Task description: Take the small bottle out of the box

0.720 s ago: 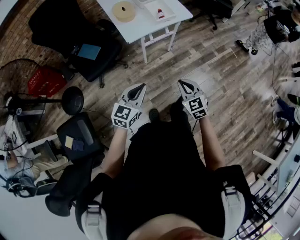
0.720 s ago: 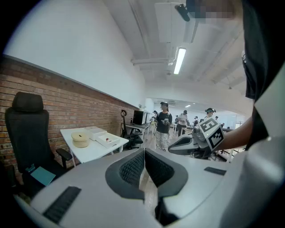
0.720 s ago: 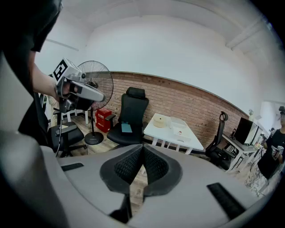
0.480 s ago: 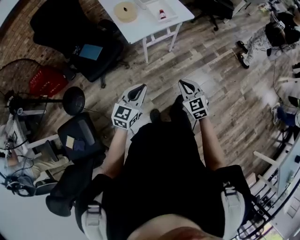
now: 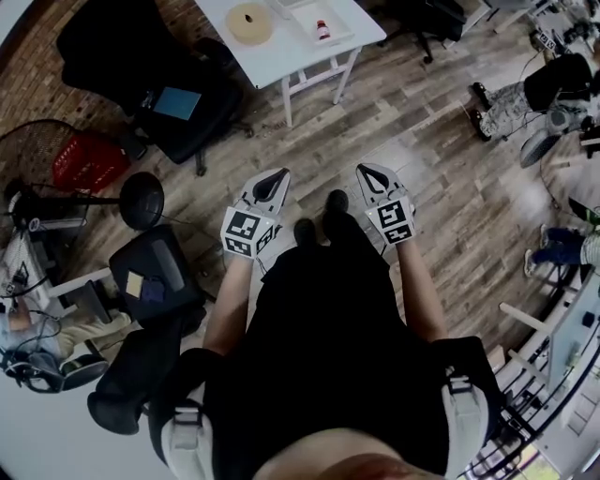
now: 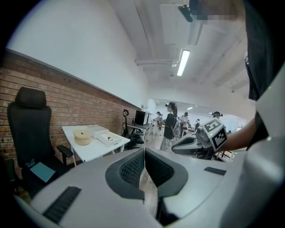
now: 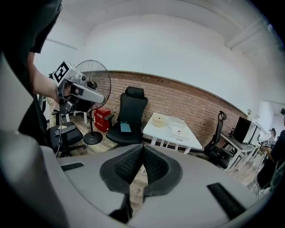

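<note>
The small bottle (image 5: pixel 322 28), with a red band, stands in a shallow white box (image 5: pixel 330 17) on a white table (image 5: pixel 281 52) far ahead, at the top of the head view. In the left gripper view the bottle (image 6: pixel 109 138) is a tiny red spot in the box. The right gripper view shows the bottle (image 7: pixel 178 132) on the same table (image 7: pixel 171 133). My left gripper (image 5: pixel 279 176) and right gripper (image 5: pixel 364 172) hang side by side over the wood floor, well short of the table. Both are shut and hold nothing (image 6: pixel 144 153) (image 7: pixel 143 149).
A tan tape roll (image 5: pixel 248 21) lies on the table left of the box. A black office chair (image 5: pixel 141 75), a red crate (image 5: pixel 89 161), a floor fan's base (image 5: pixel 141 200) and a second chair (image 5: pixel 155 272) stand at the left. People (image 5: pixel 525 94) are at the far right.
The person's shoes have shifted forward between the grippers. Both grippers stay shut in about the same place. The people at the upper right have moved.
</note>
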Tool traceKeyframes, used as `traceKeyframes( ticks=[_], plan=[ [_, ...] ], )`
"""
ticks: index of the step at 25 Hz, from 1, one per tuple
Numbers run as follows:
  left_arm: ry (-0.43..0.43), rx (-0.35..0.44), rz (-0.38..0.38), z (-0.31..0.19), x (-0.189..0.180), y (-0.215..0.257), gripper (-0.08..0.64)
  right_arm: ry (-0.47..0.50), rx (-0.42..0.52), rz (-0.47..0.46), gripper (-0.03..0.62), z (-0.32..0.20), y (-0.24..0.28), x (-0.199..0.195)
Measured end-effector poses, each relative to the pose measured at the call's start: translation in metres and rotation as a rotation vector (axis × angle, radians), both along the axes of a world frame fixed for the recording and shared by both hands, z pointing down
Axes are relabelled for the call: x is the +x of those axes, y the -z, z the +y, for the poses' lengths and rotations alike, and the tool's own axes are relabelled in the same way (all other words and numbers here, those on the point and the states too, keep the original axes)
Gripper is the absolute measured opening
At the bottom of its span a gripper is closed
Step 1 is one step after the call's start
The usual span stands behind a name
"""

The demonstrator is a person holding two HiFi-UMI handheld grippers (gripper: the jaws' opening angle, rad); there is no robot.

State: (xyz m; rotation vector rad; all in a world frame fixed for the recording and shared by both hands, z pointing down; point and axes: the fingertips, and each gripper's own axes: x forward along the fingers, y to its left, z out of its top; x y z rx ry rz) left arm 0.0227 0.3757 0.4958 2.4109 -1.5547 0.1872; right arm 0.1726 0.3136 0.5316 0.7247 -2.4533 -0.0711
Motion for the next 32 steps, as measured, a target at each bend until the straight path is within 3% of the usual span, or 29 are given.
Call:
traceKeyframes(
  ticks=[32],
  plan=[
    [0.055, -0.073, -0.061, -0.105, 0.009, -0.002, 0.021, 0.015, -0.083, -0.051, -0.003, -0.118, -0.026, 0.011]
  ],
)
